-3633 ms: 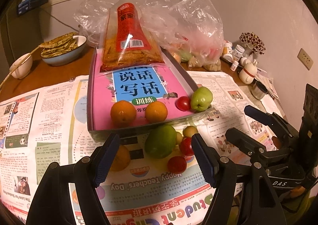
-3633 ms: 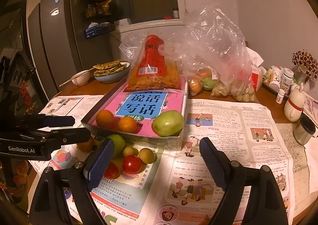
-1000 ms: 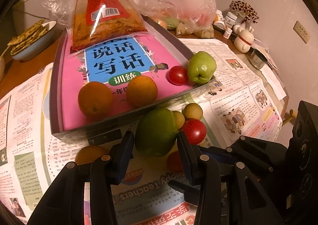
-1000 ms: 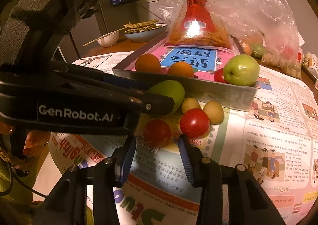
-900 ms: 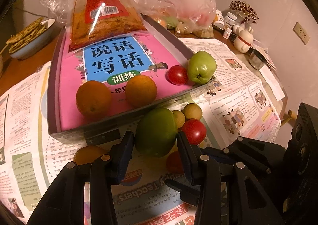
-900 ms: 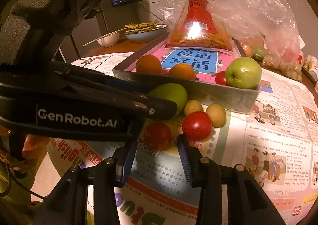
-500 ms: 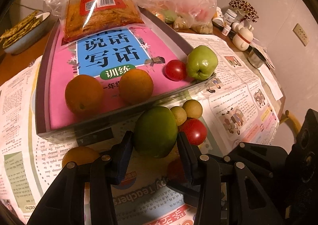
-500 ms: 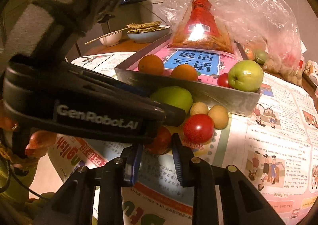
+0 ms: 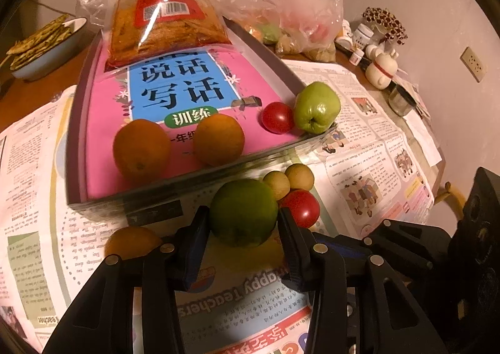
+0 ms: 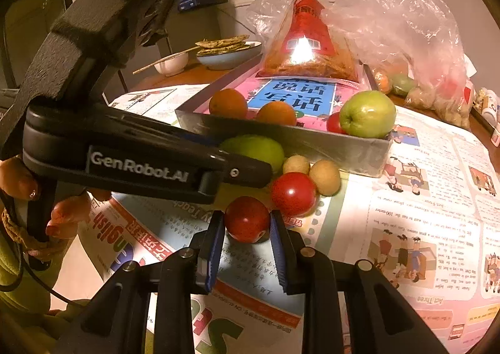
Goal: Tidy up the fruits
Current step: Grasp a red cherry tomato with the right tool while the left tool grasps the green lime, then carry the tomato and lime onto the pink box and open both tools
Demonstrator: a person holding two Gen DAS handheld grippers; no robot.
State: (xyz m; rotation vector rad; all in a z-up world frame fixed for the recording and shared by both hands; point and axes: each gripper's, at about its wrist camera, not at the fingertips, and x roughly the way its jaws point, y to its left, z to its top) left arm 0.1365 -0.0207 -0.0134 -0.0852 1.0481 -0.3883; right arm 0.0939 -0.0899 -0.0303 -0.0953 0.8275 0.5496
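Tomato [image 10: 246, 219] clamped in right claw [image 10: 247, 230], tray [image 10: 312, 143] near

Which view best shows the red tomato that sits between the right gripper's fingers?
The right wrist view: the red tomato sits unobstructed, pinched between the right gripper's blue pads, just shut on it. In the left wrist view that tomato is hidden behind the left gripper.

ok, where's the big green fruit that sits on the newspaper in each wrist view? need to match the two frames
Left wrist: big green fruit at lower centre, between the left tool's fingers.
Right wrist: big green fruit left of centre, partly hidden behind the left tool's arm.
Shared landmark: green apple at the tray's near right corner.
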